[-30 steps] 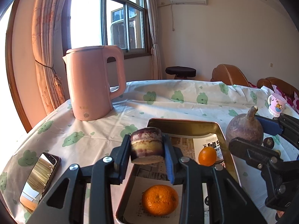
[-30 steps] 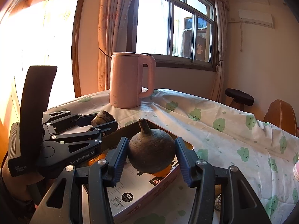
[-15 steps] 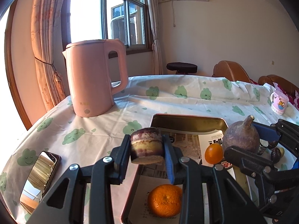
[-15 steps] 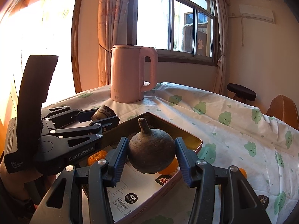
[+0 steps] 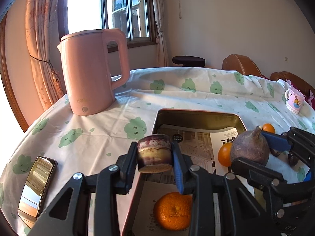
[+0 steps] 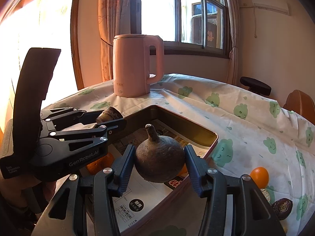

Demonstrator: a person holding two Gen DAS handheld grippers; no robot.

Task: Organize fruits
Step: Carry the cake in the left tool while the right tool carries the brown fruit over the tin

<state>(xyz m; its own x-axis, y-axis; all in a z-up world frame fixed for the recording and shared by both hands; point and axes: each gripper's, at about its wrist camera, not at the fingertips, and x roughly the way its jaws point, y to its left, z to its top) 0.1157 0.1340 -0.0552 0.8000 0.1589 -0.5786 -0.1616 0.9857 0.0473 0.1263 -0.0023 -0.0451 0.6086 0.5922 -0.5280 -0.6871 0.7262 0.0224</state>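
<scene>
The left gripper (image 5: 154, 158) clamps a cut purple chunk (image 5: 154, 155) over the tray (image 5: 196, 116) edge. At its three o'clock, the right gripper (image 6: 159, 162) grips a dark round root (image 6: 159, 162) above the tray; the left gripper's side reads "GenRobot.AI".

Left gripper (image 5: 154, 158): jaws clamped on a short cut cylinder piece (image 5: 154, 156), pads pressing both sides, pointed forward and tilted down. Right gripper (image 6: 159, 162): jaws closed on a round dark purple fruit (image 6: 159, 160) with its stem up, pads tight against its flanks, same downward tilt. The two grippers sit side by side, close, left slightly ahead. Part of a hand shows behind the left gripper's body.
</scene>
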